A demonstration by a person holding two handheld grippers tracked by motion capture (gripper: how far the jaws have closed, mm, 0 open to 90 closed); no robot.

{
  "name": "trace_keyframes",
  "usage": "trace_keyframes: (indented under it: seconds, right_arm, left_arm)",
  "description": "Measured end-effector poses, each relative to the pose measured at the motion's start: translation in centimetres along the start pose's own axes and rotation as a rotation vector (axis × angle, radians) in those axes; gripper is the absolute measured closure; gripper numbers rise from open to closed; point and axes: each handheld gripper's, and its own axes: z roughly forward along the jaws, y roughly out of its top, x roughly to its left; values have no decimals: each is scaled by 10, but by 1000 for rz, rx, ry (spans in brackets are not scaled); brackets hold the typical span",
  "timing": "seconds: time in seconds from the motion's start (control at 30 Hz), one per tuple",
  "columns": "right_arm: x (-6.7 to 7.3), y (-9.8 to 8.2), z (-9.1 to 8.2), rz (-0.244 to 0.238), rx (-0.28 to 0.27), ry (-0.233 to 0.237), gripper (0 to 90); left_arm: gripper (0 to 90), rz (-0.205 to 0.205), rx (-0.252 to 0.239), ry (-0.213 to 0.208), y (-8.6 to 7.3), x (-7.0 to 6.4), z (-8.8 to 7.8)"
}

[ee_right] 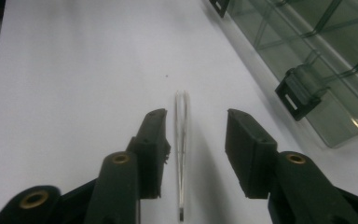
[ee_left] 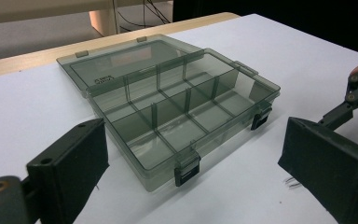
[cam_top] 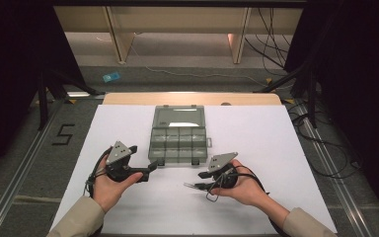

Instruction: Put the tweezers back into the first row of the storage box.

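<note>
Tweezers being approached for pickup beside the open organiser box.

The tweezers [ee_right: 182,154] lie flat on the white desk [cam_top: 276,143] between the unclenched right gripper [ee_right: 196,154]; closing squarely on them is judged next. The box [cam_top: 179,139] sits just beyond, the left gripper [ee_left: 191,177] released. Cabled floor [cam_top: 192,74] lies behind.

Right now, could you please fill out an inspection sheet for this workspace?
Surface: white table, bare around the work.
Job's things: tweezers lying flat; transparent compartment box, lid open, compartments look empty.
Clutter: nothing seen.
Grippers: right hand-held gripper straddles the tweezers, pads not touching; left hand-held gripper open, facing the box.
Cables: loose cables on the floor behind.
Surroundings: wooden furniture legs, floor marking "5".
</note>
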Motion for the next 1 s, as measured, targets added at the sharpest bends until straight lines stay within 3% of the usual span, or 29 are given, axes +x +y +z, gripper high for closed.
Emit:
trace_keyframes:
  seconds: [0.5,1.0]
  right_arm:
    - [4,6,27,-18,79,25,698]
    - [4,4,29,-39,81,19,837]
  left_arm:
    - [81,-3,0,-1,-1,0,3]
    - [96,7,0,6,-1,1,2]
